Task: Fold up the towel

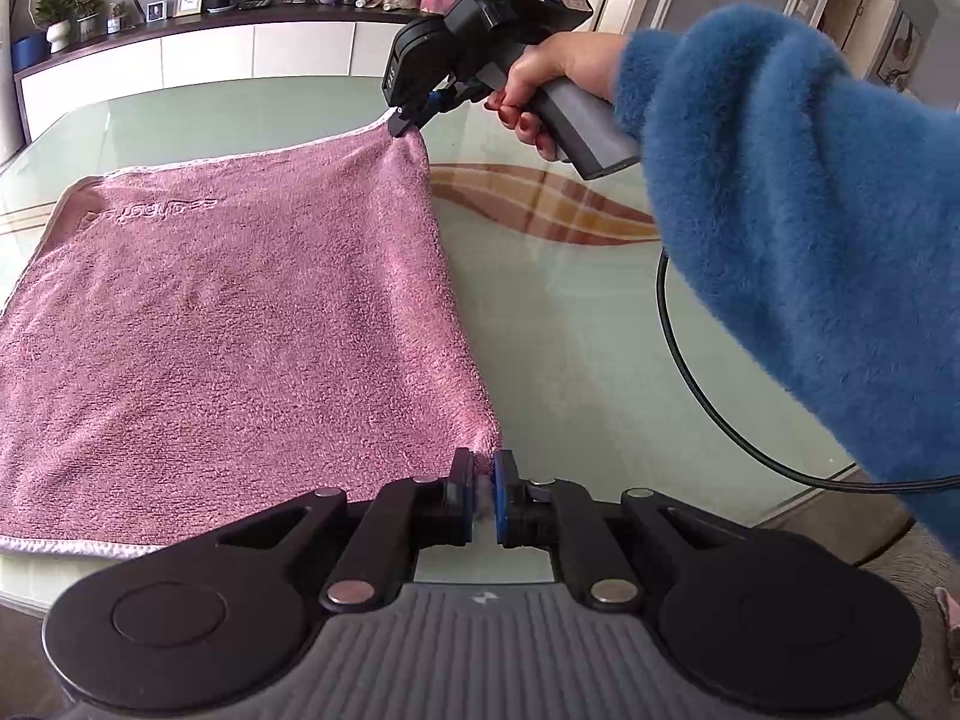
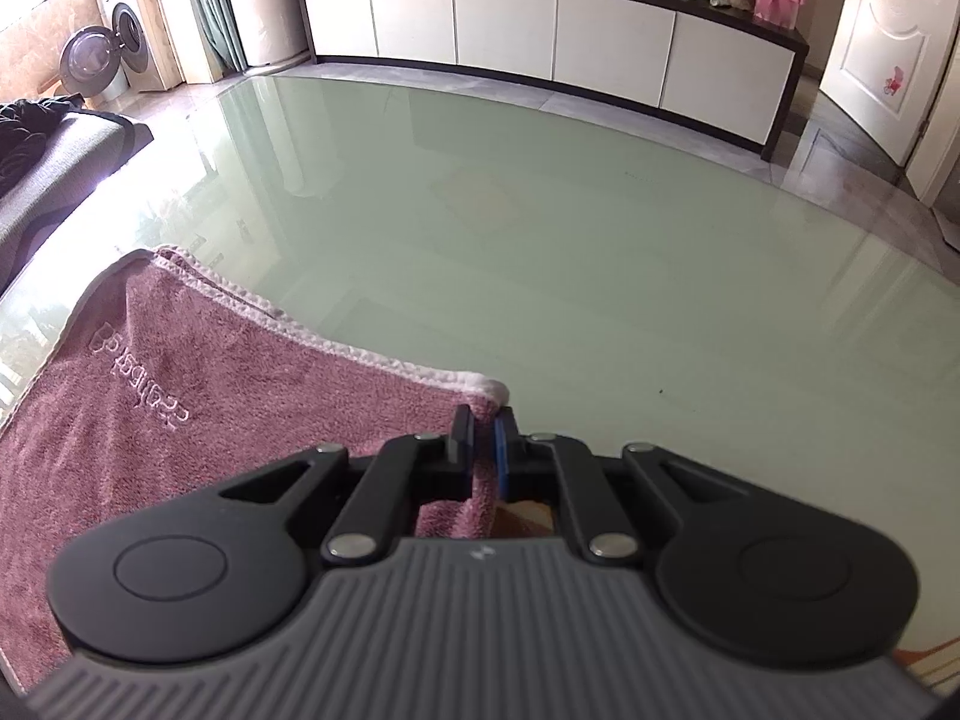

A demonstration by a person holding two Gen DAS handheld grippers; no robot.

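Pink terry fills most of what I see: the towel (image 1: 228, 324) lies spread on the glass table (image 1: 570, 324), out ahead and to the left of my left claw (image 1: 483, 489). That claw is closed on the towel's near right corner; a tuft of pink pile shows squeezed between the blue pads (image 1: 503, 498), with only a thin gap left. From the corner the cloth runs up and away along its right edge to the far right corner, where my right claw (image 1: 401, 123) pinches it. There the cloth is pulled up into a small peak, off the glass. My right hand (image 1: 543, 90) wraps the grey handle, the blue fleece sleeve (image 1: 798, 228) crossing the right side of the view, and a black cable (image 1: 708, 420) loops down over the table beneath it.

From the right claw (image 2: 483, 444) itself, the towel (image 2: 180, 408) sits to its left and under it. The white hemmed edge (image 2: 336, 348) runs from the far left in to the fingertips, and the corner is clamped between the pads, a fold of pink hanging down between the finger arms. The jaws are as good as shut on it. Stitched lettering (image 2: 141, 372) shows on the cloth left of the claw. Ahead and to the right the pale green glass lies bare, and beyond it a long white cabinet (image 2: 540, 42) stands against the wall.
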